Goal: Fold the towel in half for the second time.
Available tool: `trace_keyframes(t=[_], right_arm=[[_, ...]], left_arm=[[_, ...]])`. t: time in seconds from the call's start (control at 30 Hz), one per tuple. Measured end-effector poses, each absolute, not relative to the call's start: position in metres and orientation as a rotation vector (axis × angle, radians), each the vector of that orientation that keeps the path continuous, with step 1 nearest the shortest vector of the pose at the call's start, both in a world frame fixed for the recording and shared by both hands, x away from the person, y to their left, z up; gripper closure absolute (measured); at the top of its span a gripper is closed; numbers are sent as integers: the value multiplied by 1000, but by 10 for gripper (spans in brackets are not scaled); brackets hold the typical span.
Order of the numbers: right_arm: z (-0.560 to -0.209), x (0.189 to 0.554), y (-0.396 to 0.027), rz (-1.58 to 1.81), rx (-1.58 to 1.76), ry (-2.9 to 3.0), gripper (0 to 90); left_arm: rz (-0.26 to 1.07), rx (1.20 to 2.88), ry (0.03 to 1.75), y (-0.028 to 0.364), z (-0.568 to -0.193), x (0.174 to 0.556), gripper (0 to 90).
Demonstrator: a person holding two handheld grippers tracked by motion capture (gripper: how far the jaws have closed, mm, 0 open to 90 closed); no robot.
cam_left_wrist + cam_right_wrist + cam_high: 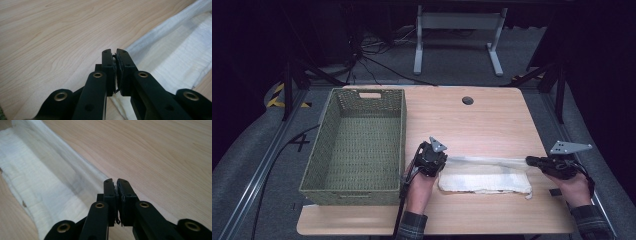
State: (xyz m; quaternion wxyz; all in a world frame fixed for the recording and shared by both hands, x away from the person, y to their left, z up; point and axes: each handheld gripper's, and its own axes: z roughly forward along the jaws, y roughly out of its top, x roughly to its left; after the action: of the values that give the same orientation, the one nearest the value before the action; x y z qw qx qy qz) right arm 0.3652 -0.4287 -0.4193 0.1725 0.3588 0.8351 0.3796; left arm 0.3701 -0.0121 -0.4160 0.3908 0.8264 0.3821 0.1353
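Stretching between my two grippers, the white towel (484, 179) lies near the counter's (492, 115) front edge, right of the green basket (357, 145). My left gripper (447, 161) and right gripper (528, 160) each pinch one far corner, lifting that edge.

towel (175, 57) corner hidden between jaws; towel's far end cut off

Left gripper (443, 161): jaws pressed together, pointing right, held in the left hand (419, 182); plaid sleeve at the wrist. Right gripper (530, 160): jaws pressed together, pointing left, held in the right hand (573, 189). Tips face each other, well apart.
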Motion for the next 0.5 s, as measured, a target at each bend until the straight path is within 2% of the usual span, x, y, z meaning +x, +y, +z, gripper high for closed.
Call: trace_keyframes(t=[0.5], right_arm=[[-419, 329, -432, 1109, 990, 2401, 858]], left_arm=[[381, 2150, 965, -14, -420, 331, 854]])
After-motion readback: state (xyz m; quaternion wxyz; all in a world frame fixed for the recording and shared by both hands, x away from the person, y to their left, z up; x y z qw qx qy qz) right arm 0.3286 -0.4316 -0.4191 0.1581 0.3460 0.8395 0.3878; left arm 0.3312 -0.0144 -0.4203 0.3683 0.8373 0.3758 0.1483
